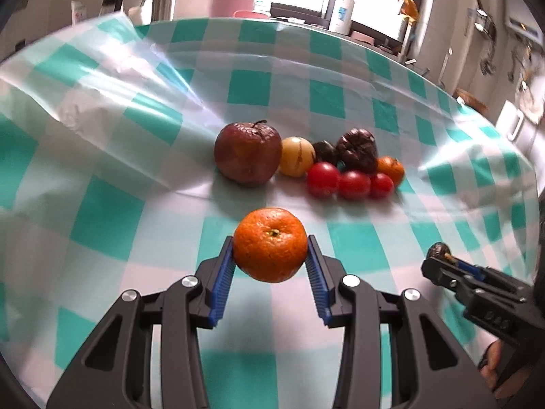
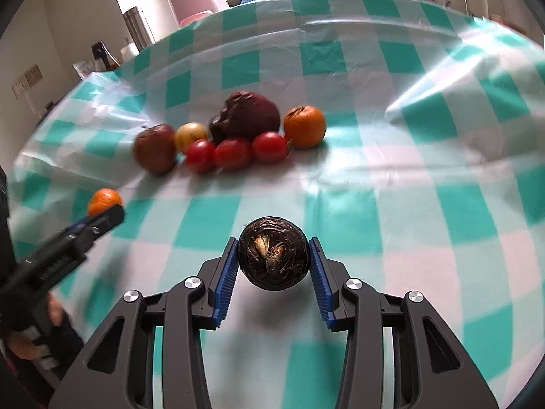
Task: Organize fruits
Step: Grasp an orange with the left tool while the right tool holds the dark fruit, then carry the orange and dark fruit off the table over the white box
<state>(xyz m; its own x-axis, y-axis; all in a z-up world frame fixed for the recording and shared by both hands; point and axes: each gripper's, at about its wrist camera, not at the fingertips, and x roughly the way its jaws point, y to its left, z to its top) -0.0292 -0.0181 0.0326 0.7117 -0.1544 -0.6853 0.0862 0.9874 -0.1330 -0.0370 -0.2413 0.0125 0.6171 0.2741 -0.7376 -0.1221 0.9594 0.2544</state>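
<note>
Teal-and-white checked tablecloth (image 1: 102, 225) fills the left wrist view, where the left gripper (image 1: 270, 250) pinches a tangerine (image 1: 270, 243) above it, the fruit pile (image 1: 306, 160) further back. Over in the right wrist view, the right gripper (image 2: 274, 255) squeezes a dark wrinkled fruit (image 2: 273, 254), pile (image 2: 231, 133) up ahead.
</note>
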